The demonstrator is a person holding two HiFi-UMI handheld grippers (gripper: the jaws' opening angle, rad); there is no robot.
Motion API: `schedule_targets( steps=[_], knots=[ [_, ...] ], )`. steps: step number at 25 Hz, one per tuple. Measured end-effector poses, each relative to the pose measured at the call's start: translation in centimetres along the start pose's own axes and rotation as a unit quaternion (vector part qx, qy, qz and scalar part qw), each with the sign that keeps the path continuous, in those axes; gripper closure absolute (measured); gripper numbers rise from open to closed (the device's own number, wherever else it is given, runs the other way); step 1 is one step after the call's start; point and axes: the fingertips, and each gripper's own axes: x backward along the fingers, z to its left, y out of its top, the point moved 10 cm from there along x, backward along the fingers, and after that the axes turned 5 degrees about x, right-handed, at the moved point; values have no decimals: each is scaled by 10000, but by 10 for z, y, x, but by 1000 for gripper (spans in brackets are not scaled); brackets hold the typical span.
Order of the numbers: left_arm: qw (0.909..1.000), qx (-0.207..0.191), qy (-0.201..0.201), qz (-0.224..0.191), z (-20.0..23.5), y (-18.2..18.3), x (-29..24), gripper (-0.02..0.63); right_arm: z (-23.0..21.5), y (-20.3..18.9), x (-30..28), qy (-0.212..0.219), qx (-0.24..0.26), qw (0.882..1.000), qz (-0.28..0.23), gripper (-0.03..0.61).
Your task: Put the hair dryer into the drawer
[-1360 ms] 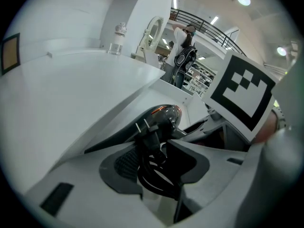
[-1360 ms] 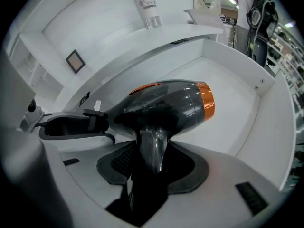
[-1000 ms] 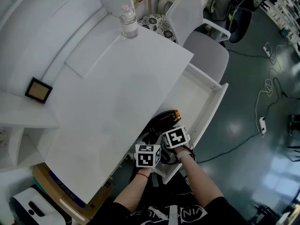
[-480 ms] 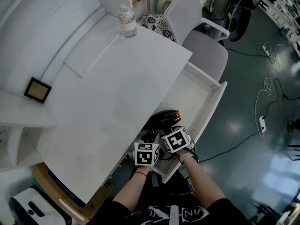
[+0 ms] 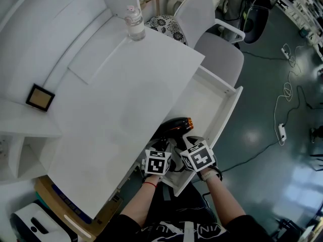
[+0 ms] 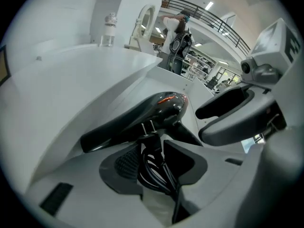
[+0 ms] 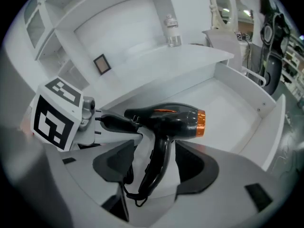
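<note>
A black hair dryer (image 5: 174,127) with an orange nozzle (image 7: 201,124) lies in the near end of the open white drawer (image 5: 224,112). Its handle (image 7: 159,167) points toward me between my right gripper's (image 7: 152,163) jaws, which are opening wide and do not touch it. My left gripper (image 6: 154,151) sits just left of it, its jaws closing on the dryer's coiled black cord (image 6: 154,170). From the head view both grippers, left (image 5: 157,161) and right (image 5: 198,156), hang side by side over the drawer's front end.
The white desk top (image 5: 126,100) overhangs the drawer's left side. A water bottle (image 5: 135,23) stands at its far edge, and a small picture frame (image 5: 40,97) on a side shelf. A grey chair (image 5: 219,52) stands beyond the drawer. Cables (image 5: 285,105) lie on the floor.
My right gripper has drawn back from the dryer toward me and to the right. The left gripper and the dryer have stayed in place.
</note>
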Motion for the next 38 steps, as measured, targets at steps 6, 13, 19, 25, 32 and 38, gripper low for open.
schedule_targets(
  steps=[6, 13, 19, 25, 32, 38],
  knots=[
    [9997, -145, 72, 156, 0, -1, 1, 460, -9, -8, 11, 74, -407, 9984, -393, 331],
    [9991, -261, 32, 325, -3, -5, -2, 439, -16, -15, 20, 155, -730, 9950, -671, 330],
    [9985, -268, 11, 472, -6, -4, 5, 388, -14, -19, 22, 244, -728, 9940, -776, 331],
    [9978, -327, -8, 572, -5, -10, 4, 362, -13, -18, 23, 292, -738, 9934, -826, 331],
    [9970, -305, 124, 702, -5, -13, 12, 353, -11, -19, 23, 346, -734, 9931, -850, 331],
    [9965, -338, 213, 732, -3, -19, 15, 353, -5, -20, 22, 432, -710, 9929, -852, 331]
  ],
)
